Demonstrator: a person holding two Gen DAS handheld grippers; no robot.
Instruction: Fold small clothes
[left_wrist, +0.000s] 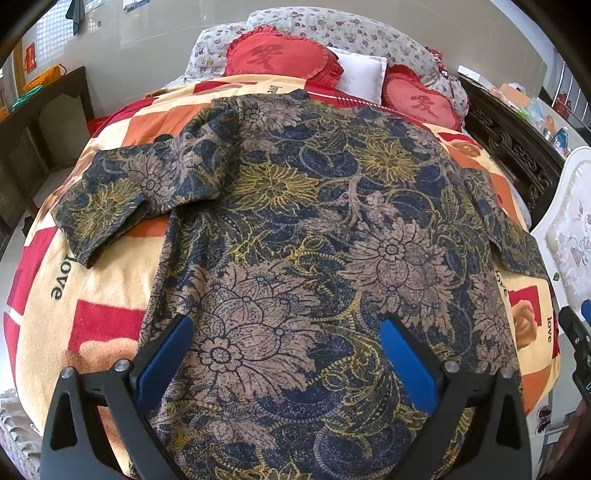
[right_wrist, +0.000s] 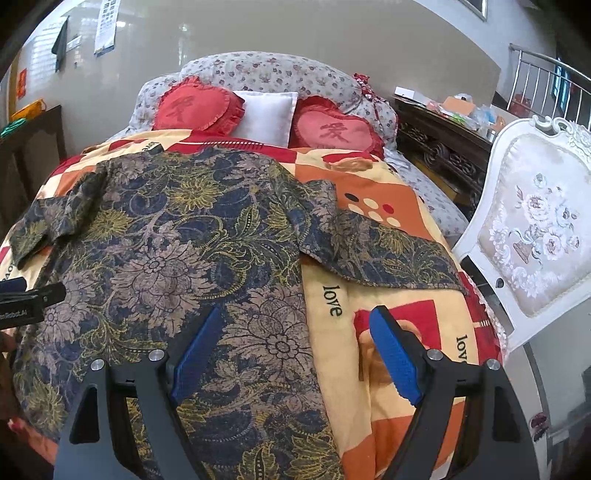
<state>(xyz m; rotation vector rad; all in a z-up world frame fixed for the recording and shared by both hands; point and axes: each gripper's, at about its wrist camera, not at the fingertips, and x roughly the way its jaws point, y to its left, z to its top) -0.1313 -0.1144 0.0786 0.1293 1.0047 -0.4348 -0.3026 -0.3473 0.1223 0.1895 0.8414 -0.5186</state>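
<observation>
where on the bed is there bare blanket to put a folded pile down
The barest patch of blanket lies between the shirt body's edge and the white chair, below the spread sleeve. A smaller patch sits under the other sleeve. The head end is crowded with red cushions.

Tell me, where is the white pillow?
In the right wrist view, the white pillow sits at the bed's head, squeezed between two red heart cushions.

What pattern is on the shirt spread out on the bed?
The shirt has a dark navy floral print with tan and mustard-yellow flowers, clearest in the left wrist view.
</observation>
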